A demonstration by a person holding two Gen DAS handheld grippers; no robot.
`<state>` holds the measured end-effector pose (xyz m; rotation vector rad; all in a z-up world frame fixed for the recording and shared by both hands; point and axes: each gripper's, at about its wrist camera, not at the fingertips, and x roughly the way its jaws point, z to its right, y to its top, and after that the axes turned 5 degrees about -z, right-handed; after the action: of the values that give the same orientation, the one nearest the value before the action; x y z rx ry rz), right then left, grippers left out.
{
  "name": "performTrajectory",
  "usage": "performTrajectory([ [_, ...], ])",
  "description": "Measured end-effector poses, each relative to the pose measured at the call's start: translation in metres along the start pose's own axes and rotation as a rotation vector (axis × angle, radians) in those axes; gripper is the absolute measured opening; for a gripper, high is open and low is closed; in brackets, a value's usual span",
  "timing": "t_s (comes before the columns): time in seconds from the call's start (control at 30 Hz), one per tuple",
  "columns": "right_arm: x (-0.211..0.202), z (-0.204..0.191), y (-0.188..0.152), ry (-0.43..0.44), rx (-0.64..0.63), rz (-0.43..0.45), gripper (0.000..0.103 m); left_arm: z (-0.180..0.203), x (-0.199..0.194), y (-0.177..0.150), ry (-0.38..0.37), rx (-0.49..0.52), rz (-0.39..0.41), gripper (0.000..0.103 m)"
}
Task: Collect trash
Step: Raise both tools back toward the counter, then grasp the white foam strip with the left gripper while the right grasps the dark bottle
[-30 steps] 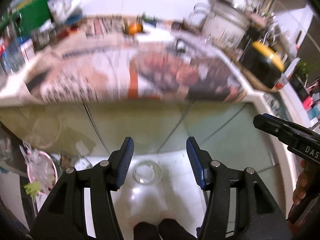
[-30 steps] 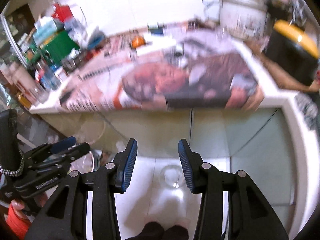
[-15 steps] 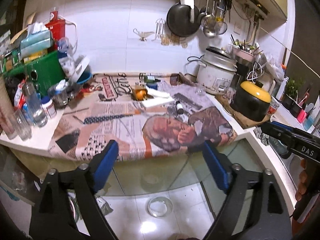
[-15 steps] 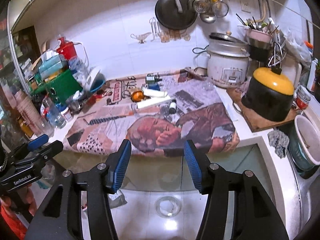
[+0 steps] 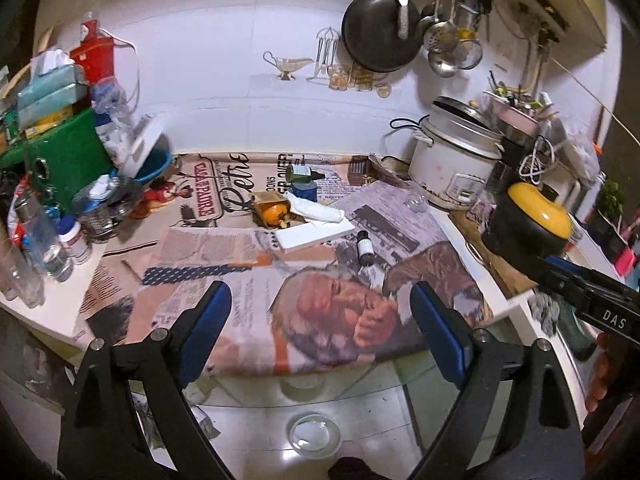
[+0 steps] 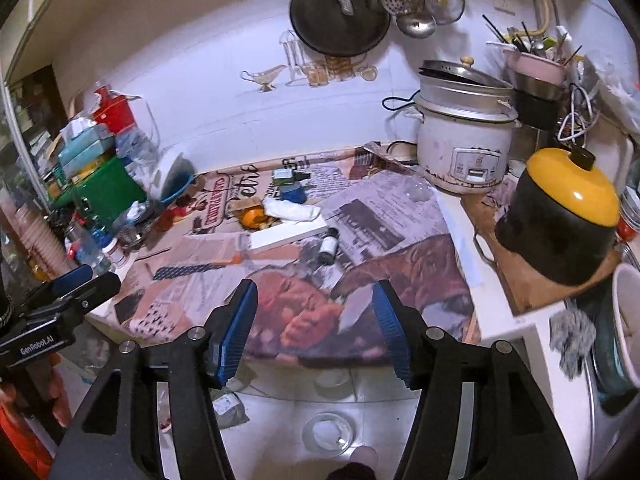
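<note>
Left gripper [image 5: 320,336] & right gripper [image 6: 314,328]: jaws wide, empty (low in frame). Worktop [image 5: 60,320] w/ newspaper; small bottle [image 5: 365,247] mid-frame, rice cooker [image 6: 464,148] upper right.

Small bottle [image 5: 365,247] on newspaper-covered counter [image 5: 224,280], just before flat slab [image 5: 316,234]; rice cooker [image 5: 454,162] behind, right.

Hanging pan [image 5: 378,32] handle cut off above.
</note>
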<state>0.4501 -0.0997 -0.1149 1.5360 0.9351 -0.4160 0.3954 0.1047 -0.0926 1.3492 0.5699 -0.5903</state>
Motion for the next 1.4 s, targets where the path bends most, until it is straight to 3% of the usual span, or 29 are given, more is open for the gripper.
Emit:
performTrajectory([
  [0.3,0.056,0.047,0.046,0.029,-0.043,-0.081,0.056,0.007,0.069,0.038,0.074,-0.102,-0.047,0.091],
  [0.6,0.127,0.041,0.058,0.068,-0.041,-0.215,0.056,-0.023,0.138,0.053,0.095,-0.119,-0.159,0.091],
  [0.87,0.182,0.028,0.066,0.006,0.076,-0.297,0.056,-0.065,0.230,0.079,-0.035,0.003,-0.292,0.091],
  [1.07,0.224,0.025,0.063,-0.032,0.163,-0.377,0.056,-0.067,0.297,0.087,-0.126,0.145,-0.368,0.091],
  [1.27,0.250,0.030,0.057,-0.054,0.248,-0.403,0.056,-0.053,0.350,0.086,-0.138,0.269,-0.416,0.091],
  [1.4,0.263,0.033,0.053,-0.049,0.263,-0.423,0.056,-0.056,0.370,0.083,-0.168,0.244,-0.442,0.089],
])
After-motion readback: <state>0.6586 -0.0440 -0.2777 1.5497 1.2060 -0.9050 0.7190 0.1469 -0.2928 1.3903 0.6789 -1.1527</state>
